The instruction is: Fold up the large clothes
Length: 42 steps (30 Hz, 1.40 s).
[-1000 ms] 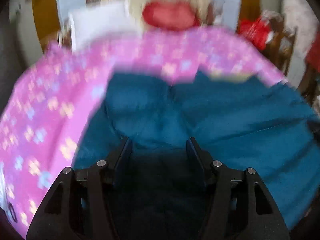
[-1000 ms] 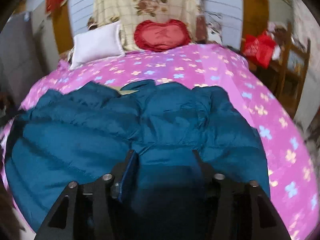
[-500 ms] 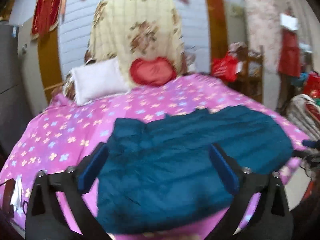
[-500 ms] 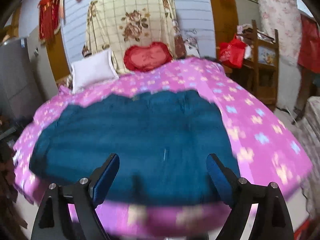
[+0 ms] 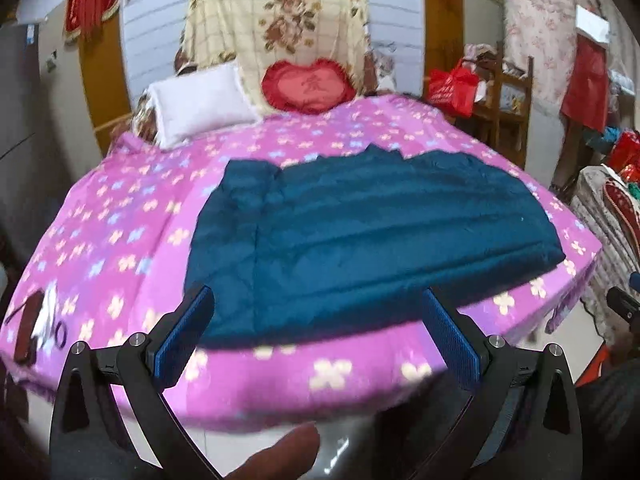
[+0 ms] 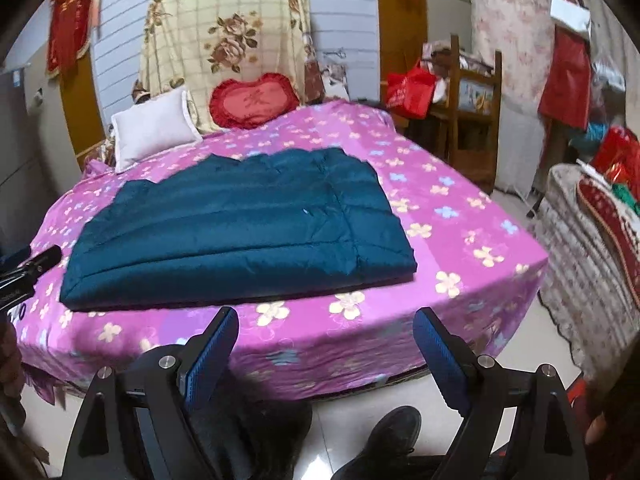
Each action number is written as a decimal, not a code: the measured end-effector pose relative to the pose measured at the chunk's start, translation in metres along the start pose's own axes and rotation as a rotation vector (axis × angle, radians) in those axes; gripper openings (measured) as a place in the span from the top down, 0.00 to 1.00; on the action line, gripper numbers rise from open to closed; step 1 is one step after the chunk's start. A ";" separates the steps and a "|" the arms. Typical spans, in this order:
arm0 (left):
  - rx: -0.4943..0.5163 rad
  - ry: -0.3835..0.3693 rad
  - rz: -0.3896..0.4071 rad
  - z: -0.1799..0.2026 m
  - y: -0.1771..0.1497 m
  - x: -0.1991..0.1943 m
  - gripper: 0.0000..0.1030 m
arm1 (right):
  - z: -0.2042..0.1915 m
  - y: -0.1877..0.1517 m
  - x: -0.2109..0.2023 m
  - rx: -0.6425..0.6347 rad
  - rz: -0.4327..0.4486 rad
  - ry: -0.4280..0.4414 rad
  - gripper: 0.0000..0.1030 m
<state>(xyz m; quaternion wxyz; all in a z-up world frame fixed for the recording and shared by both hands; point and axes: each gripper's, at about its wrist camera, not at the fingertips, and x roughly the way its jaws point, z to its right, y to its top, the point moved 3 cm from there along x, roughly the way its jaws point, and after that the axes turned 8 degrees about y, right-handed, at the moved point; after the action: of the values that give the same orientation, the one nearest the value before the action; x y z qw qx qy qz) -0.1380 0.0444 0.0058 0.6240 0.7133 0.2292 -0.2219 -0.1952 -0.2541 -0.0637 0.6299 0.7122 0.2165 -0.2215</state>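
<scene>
Both grippers are hanging out in front of the bed's near edge, not touching anything. The left gripper [image 5: 318, 330] is sitting with its blue pads spread wide, nothing between them. The right gripper [image 6: 326, 354] is doing the same, spread wide over the floor, with a black shoe [image 6: 390, 432] showing below it. The teal jacket [image 6: 240, 228] is lying flat and folded on the pink flowered bed [image 6: 460, 248], close to the near edge. At the far edge, a white pillow [image 6: 152, 128] and a red heart cushion [image 6: 254, 100] are leaning by the headboard.

Pink flowered bed [image 6: 472, 240], wooden shelf [image 6: 476, 92], pale tiled floor [image 6: 344, 412].
</scene>
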 end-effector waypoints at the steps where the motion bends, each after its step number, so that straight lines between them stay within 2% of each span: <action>1: -0.005 -0.002 -0.003 0.000 -0.003 -0.007 0.00 | -0.004 0.001 -0.004 -0.011 0.005 -0.001 0.14; 7: -0.043 -0.009 0.014 -0.011 -0.013 -0.038 0.00 | -0.035 0.005 -0.035 -0.103 0.063 -0.007 0.11; 13: -0.058 -0.022 0.019 -0.021 -0.019 -0.047 0.00 | -0.048 0.009 -0.048 -0.144 0.088 -0.026 0.07; 27: -0.079 -0.041 -0.002 -0.025 -0.023 -0.045 0.00 | -0.051 0.004 -0.043 -0.143 0.060 -0.041 0.07; 42: -0.047 -0.038 -0.024 -0.015 -0.029 -0.040 0.00 | -0.043 0.000 -0.046 -0.117 0.061 -0.030 0.07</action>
<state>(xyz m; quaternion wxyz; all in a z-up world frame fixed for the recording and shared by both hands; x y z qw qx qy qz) -0.1869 0.0610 0.0093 0.6421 0.6912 0.2311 -0.2377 -0.2306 -0.2127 -0.0322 0.6800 0.6772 0.1976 -0.1998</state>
